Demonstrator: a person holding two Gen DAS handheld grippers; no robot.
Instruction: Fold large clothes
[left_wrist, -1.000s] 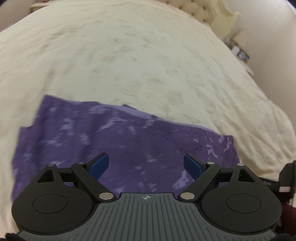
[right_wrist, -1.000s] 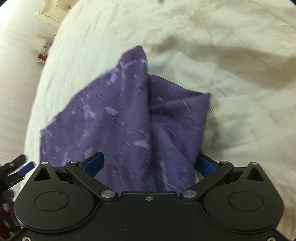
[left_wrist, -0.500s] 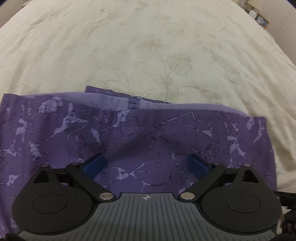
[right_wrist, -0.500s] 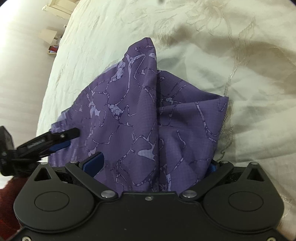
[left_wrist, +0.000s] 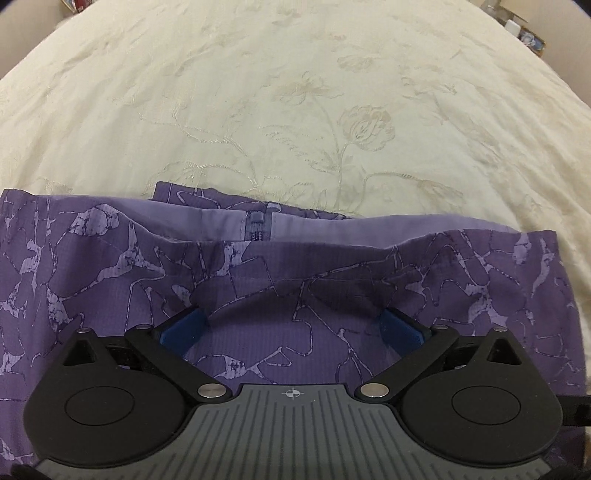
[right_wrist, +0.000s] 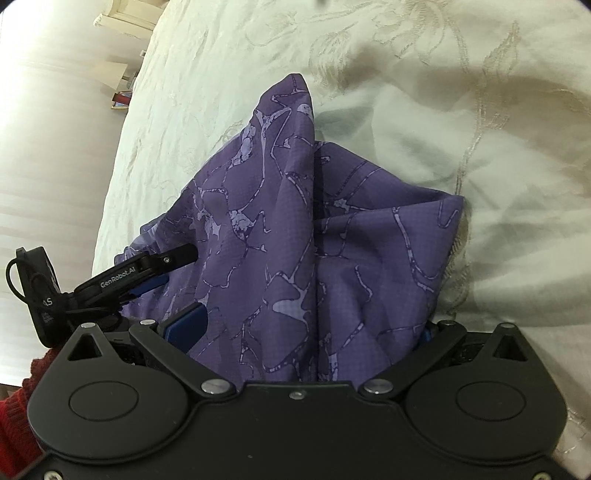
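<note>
A purple patterned garment lies folded on the cream bedspread, its lighter inner waistband and zipper showing at the far edge. My left gripper is open, its blue fingertips resting low over the cloth. In the right wrist view the same garment bunches up in a peak between the jaws of my right gripper, which stand wide apart. The right blue pad is mostly hidden by the fabric. The left gripper shows at the left, touching the cloth edge.
The bed edge runs along the left of the right wrist view, with floor and pale furniture beyond. A red sleeve shows at the bottom left. Small items sit on a stand past the bed's far right corner.
My left gripper has dropped closer to the garment, which now fills more of its view. The right gripper has moved nearer the bunched cloth, and the left gripper has come into its view.
</note>
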